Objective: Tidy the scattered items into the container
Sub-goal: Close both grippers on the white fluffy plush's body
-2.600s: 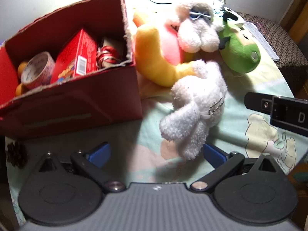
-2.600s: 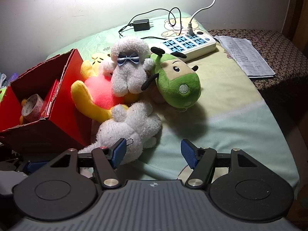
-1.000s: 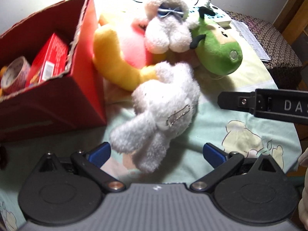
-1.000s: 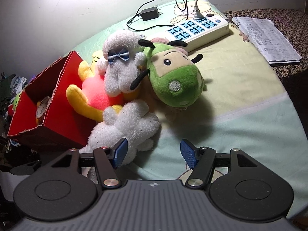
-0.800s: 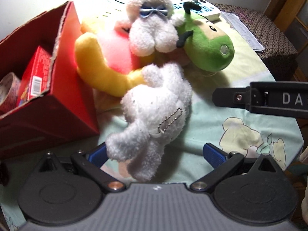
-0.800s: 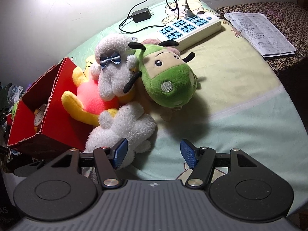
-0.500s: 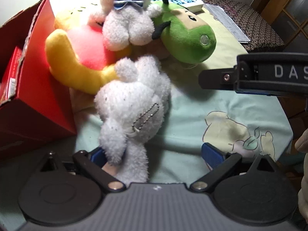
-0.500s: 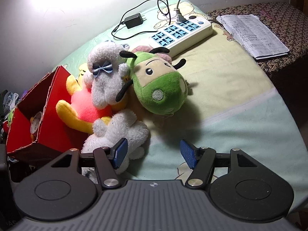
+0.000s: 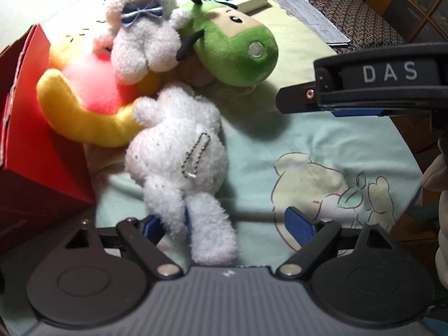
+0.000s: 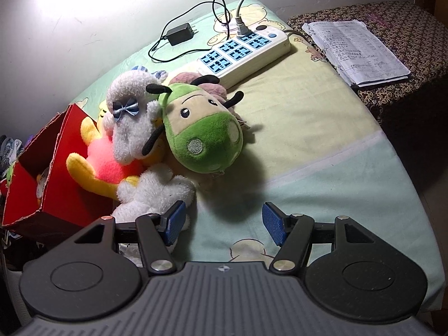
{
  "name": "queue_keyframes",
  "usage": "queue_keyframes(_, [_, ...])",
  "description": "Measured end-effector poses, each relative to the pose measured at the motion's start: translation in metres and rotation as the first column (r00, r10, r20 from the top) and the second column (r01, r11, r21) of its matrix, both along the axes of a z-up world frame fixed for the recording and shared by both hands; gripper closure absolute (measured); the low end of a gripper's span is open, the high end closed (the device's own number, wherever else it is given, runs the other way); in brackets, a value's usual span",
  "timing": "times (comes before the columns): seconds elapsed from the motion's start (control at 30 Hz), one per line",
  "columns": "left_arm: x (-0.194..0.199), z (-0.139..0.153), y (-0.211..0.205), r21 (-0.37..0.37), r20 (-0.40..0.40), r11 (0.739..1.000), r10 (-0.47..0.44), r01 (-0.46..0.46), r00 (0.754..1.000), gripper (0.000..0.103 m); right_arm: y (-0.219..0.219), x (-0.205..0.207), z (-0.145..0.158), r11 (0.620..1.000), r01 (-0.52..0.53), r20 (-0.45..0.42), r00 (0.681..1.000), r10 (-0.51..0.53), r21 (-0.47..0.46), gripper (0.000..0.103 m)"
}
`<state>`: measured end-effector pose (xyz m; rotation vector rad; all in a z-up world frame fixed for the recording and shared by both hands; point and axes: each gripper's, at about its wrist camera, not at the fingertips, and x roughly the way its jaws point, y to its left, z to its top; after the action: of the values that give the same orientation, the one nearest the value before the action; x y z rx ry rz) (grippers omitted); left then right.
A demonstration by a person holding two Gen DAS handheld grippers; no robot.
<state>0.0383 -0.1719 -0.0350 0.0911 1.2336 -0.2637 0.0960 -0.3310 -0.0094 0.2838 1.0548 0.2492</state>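
A white plush toy (image 9: pixel 179 151) with a bead chain lies on the bedsheet; its leg reaches between the open fingers of my left gripper (image 9: pixel 224 226), near the left pad. It also shows in the right wrist view (image 10: pixel 151 196). Behind it lie a yellow-and-pink plush (image 9: pixel 92 95), a white plush with a blue bow (image 9: pixel 142 39) and a green plush (image 9: pixel 235 53). The red cardboard box (image 9: pixel 30 140) stands at the left. My right gripper (image 10: pixel 221 224) is open and empty, hovering above the sheet right of the white plush.
A white power strip (image 10: pixel 243 53) with cables and a black adapter (image 10: pixel 180 35) lies at the back. A paper booklet (image 10: pixel 355 50) rests on a patterned stool at the right. The right gripper's finger (image 9: pixel 364 89) crosses the left wrist view.
My left gripper has moved right and forward, from facing the box to having the white plush's leg between its fingers. My right gripper has risen and tilted; the toys look farther.
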Motion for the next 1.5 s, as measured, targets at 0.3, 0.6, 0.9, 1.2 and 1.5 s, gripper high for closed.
queue_keyframes(0.3, [-0.005, 0.010, 0.049, -0.024, -0.009, 0.994, 0.110, -0.110, 0.994, 0.012, 0.028, 0.008, -0.005, 0.992, -0.119, -0.011, 0.993, 0.120, 0.042, 0.038])
queue_keyframes(0.6, [0.020, -0.004, 0.033, -0.004, -0.014, 0.994, 0.112, -0.113, 0.994, 0.018, 0.048, 0.027, -0.019, 0.978, -0.172, -0.090, 0.979, 0.183, 0.117, 0.038])
queue_keyframes(0.9, [0.040, -0.023, 0.026, -0.006, -0.068, 0.997, 0.081, -0.081, 0.994, 0.032, 0.051, 0.043, -0.038, 0.968, -0.143, -0.174, 0.968, 0.181, 0.208, 0.038])
queue_keyframes(1.2, [0.050, -0.032, 0.025, -0.006, -0.095, 0.996, 0.089, -0.090, 0.991, 0.044, 0.051, 0.051, -0.049, 0.948, -0.104, -0.237, 0.955, 0.180, 0.301, 0.041])
queue_keyframes(1.5, [0.042, -0.025, 0.013, -0.019, -0.088, 0.999, 0.049, -0.051, 0.995, 0.049, 0.040, 0.045, -0.040, 0.939, -0.120, -0.208, 0.959, 0.193, 0.323, 0.063])
